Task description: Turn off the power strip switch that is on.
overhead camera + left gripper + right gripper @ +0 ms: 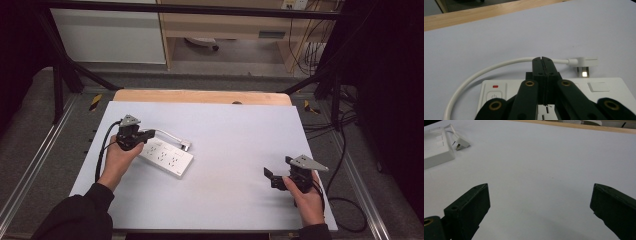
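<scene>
A white power strip (167, 157) lies on the pale mat left of centre, its white cable (486, 68) looping round to a plug (584, 62) that rests on the mat beside it. My left gripper (147, 134) hovers over the strip's far end. In the left gripper view its jaws (542, 58) stand pressed together above the strip (619, 92), with their tips in front of the cable. Nothing shows between them. My right gripper (269, 177) rests at the near right, open and empty (540, 205). The strip (436, 150) and plug (461, 143) lie far off to its left.
The pale mat (225, 130) covers a wooden table whose far edge (200, 96) shows beyond it. A black frame and floor cables surround the table. A switch with a red light (495, 86) sits at one end of the strip.
</scene>
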`<state>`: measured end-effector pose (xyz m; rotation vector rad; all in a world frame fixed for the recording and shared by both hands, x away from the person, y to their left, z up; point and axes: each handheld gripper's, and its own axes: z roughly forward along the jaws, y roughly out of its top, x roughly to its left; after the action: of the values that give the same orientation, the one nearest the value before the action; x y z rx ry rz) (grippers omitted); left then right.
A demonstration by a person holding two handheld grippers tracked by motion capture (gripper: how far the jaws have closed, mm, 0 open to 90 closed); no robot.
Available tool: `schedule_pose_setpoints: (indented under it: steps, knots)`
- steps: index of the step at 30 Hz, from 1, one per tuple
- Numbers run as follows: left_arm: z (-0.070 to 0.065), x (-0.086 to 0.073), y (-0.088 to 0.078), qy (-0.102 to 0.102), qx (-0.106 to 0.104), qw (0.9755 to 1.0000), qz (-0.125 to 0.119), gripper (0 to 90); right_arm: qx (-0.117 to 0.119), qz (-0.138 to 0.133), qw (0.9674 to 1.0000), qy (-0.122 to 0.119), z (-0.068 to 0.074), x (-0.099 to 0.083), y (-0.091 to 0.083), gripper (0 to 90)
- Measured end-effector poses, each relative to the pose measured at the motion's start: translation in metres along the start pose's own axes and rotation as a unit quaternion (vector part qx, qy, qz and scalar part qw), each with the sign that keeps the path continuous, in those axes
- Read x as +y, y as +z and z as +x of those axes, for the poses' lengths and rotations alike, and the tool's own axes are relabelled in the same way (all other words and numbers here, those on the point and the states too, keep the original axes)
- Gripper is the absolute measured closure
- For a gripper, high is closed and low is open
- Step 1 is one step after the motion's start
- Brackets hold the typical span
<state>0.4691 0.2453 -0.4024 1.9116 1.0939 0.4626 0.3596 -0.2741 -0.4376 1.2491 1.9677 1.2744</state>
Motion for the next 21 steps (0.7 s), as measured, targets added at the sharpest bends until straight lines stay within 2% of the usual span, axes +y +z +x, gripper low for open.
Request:
schedule_pose_setpoints:
  steps: [8,15,21]
  knots:
    - [0.0000,-0.0031,0.0047,0.005,0.000,0.9999,0.011,89.9,0.000,0.000,1.0000,0.000,0.0000,0.0000,0.0000,3.2]
    - [-0.0005,-0.0065,0.0084,0.000,0.002,0.9999,0.012,89.9,-0.001,-0.001,1.0000,0.000,-0.0007,0.0001,-0.0005,3.2]
    - [-0.0012,-0.0063,0.0089,0.004,0.003,0.9999,0.013,89.9,-0.001,-0.002,1.0000,0.000,-0.0010,0.0001,-0.0007,3.2]
